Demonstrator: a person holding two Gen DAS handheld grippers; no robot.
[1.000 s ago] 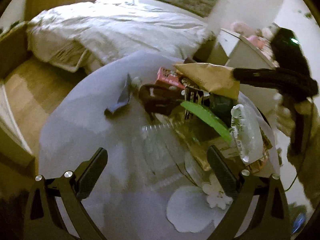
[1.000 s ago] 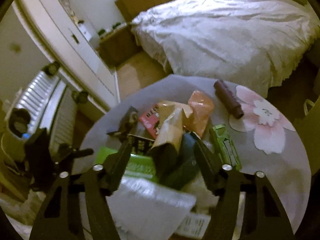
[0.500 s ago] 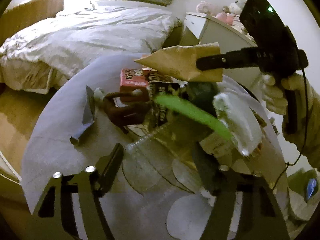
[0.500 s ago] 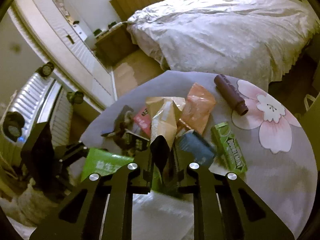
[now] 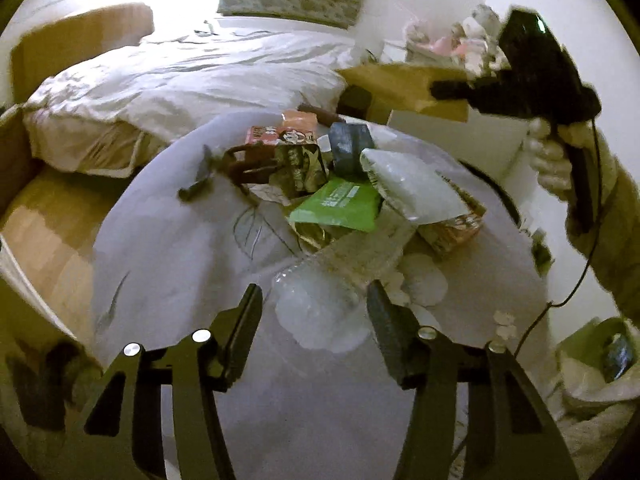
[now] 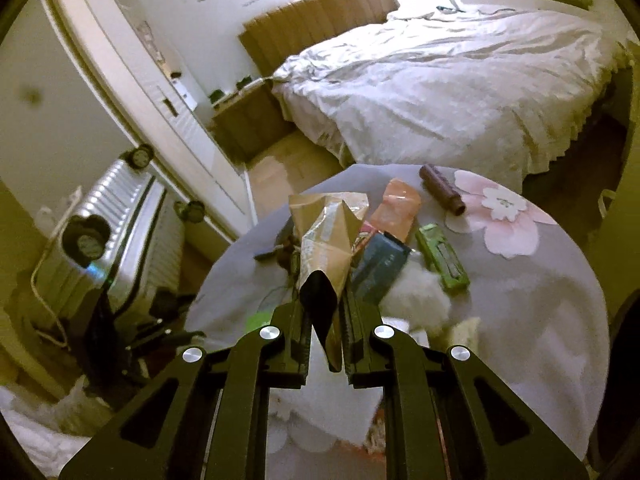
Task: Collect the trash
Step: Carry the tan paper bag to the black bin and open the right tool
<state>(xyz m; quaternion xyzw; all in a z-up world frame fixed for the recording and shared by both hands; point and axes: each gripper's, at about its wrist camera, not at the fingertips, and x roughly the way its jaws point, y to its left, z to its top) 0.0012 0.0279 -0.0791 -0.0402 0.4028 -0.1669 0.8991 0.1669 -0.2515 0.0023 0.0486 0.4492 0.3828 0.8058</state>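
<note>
The right gripper (image 6: 326, 316) is clamped on a brown paper bag (image 6: 326, 240) lifted clear of the desk (image 6: 520, 300), awaiting transfer to a bin, while the left gripper (image 5: 314, 308), spread wide, straddles a clear plastic bottle (image 5: 320, 300) at 6 o'clock of the trash pile.

**Bedroom in dim yellow light**

A bed (image 6: 460, 80) with a rumpled white duvet fills the far side, its tan padded headboard (image 6: 320, 12) against a white wall bearing blue stickers. A wooden nightstand (image 6: 248, 120) stands beside it on the pale wood floor (image 6: 288, 164). A silver suitcase (image 6: 116, 216) sits near white wardrobe doors (image 6: 132, 80). Bright light washes in beyond the bed.
</note>
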